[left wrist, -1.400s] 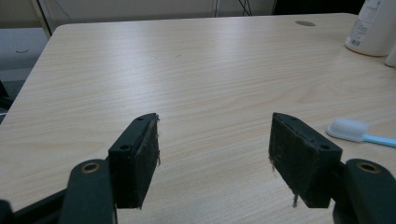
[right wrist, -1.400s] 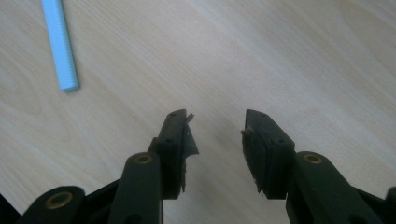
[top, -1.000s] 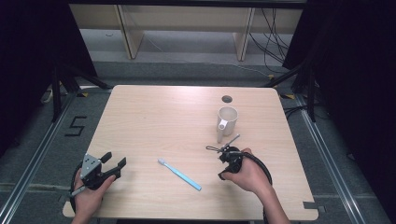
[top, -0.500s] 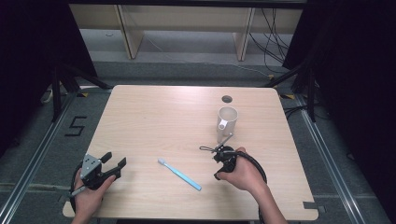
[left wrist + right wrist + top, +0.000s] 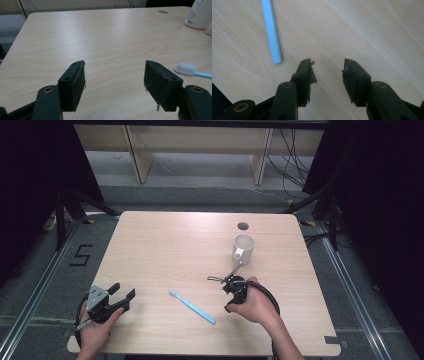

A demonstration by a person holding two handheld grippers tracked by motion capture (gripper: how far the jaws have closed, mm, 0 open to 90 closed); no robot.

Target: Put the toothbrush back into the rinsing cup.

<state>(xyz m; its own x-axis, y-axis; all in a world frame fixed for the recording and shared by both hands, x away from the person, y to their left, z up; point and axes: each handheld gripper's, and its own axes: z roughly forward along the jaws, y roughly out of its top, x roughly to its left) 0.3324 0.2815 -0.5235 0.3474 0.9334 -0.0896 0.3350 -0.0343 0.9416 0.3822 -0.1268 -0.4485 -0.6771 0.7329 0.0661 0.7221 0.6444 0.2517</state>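
A light blue toothbrush (image 5: pixel 192 306) with a white head lies flat on the wooden table (image 5: pixel 165 245), near the front middle. My right gripper (image 5: pixel 231 292) hovers just right of it, tipped down at the tabletop. In the right gripper view its jaws stand open (image 5: pixel 328 72) over bare wood, with the toothbrush handle's end (image 5: pixel 272 32) up to their left. My left gripper (image 5: pixel 122 292) rests at the front left corner, open and empty (image 5: pixel 115 80); the toothbrush head (image 5: pixel 186 68) lies off to the right of its jaws. A white mug (image 5: pixel 243 248) stands upright behind the right hand.
A round cable hole (image 5: pixel 243 226) sits in the table behind the mug. The mug (image 5: pixel 200 13) shows at the far right in the left gripper view. Shelving and cables stand beyond the table's far edge; dark floor surrounds it.
My right hand has edged slightly left toward the toothbrush, its jaws still open. The left hand, the mug and the toothbrush have not moved.
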